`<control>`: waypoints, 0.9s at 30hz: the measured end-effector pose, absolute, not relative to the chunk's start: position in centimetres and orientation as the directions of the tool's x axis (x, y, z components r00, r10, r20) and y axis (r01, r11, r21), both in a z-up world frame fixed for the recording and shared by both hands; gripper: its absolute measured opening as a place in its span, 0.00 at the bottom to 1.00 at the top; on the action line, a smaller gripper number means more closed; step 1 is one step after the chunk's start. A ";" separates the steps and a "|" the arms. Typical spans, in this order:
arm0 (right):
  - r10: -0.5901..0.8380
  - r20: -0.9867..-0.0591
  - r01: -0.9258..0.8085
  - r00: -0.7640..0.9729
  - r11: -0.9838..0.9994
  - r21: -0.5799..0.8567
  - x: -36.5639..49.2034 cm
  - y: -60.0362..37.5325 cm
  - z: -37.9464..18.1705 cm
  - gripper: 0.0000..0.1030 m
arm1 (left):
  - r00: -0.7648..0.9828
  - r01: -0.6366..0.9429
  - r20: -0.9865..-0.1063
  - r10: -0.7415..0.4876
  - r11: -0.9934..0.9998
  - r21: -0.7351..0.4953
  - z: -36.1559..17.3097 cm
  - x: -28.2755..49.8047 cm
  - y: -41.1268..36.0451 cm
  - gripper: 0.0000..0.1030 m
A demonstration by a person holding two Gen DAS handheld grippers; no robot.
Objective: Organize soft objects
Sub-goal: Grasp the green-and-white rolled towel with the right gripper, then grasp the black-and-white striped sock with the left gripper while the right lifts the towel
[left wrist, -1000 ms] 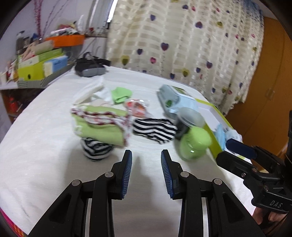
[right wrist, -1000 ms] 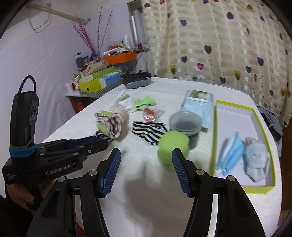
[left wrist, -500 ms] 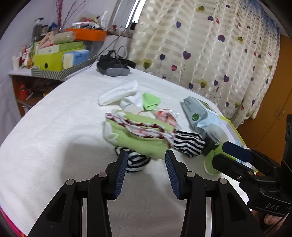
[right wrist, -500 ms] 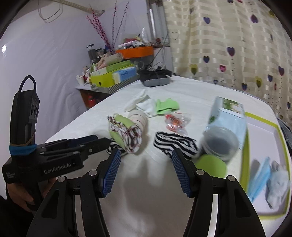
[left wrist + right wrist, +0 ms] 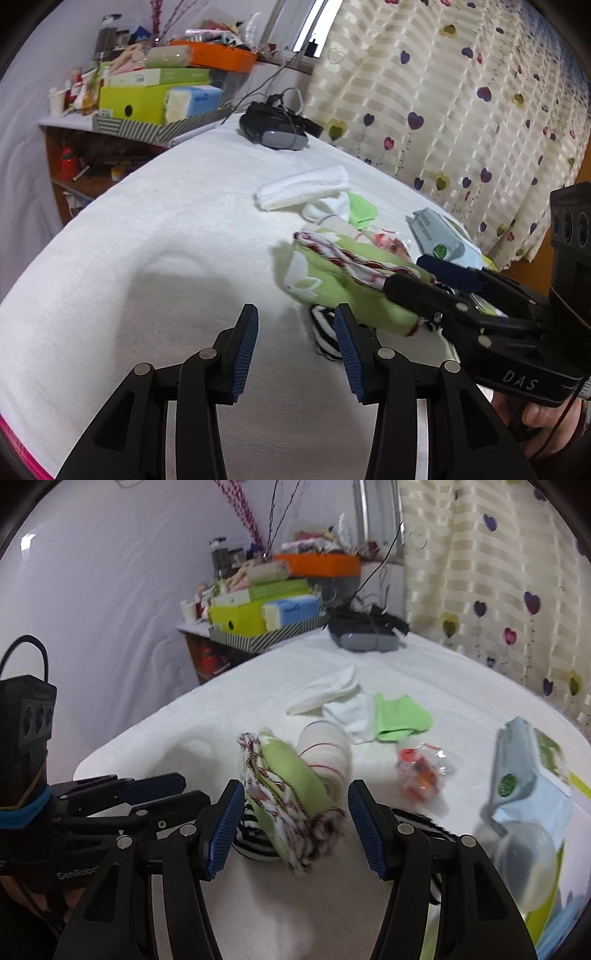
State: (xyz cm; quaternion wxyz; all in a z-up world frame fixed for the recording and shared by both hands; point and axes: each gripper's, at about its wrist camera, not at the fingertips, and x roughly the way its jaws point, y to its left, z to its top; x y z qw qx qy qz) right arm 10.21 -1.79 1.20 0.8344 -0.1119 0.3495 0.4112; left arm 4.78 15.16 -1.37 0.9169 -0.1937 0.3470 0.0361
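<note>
Socks (image 5: 295, 794), green-white bundle, now lie between our right gripper (image 5: 295, 827) jaws, pads apart, not touching. Left gripper (image 5: 295, 350) has widened, empty, just left of bundle. Both moved closer; grasp looks next.

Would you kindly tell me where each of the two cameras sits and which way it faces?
Left wrist: rides the left tongs, facing down and forward over the white table toward the green sock bundle; the open fingers, the right tongs and a hand show.
Right wrist: rides the right tongs, facing the same bundle framed between open fingers; the left tongs show at left.
Shared: bundle, white cloth, heart curtain, shelf boxes.
</note>
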 end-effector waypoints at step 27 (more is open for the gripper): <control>0.633 -0.604 -0.757 0.484 0.650 0.073 8.9 -4.1 3.4 0.22 | 0.730 -0.173 -0.673 -0.120 0.920 -0.351 -2.5 6.0 15.2 0.45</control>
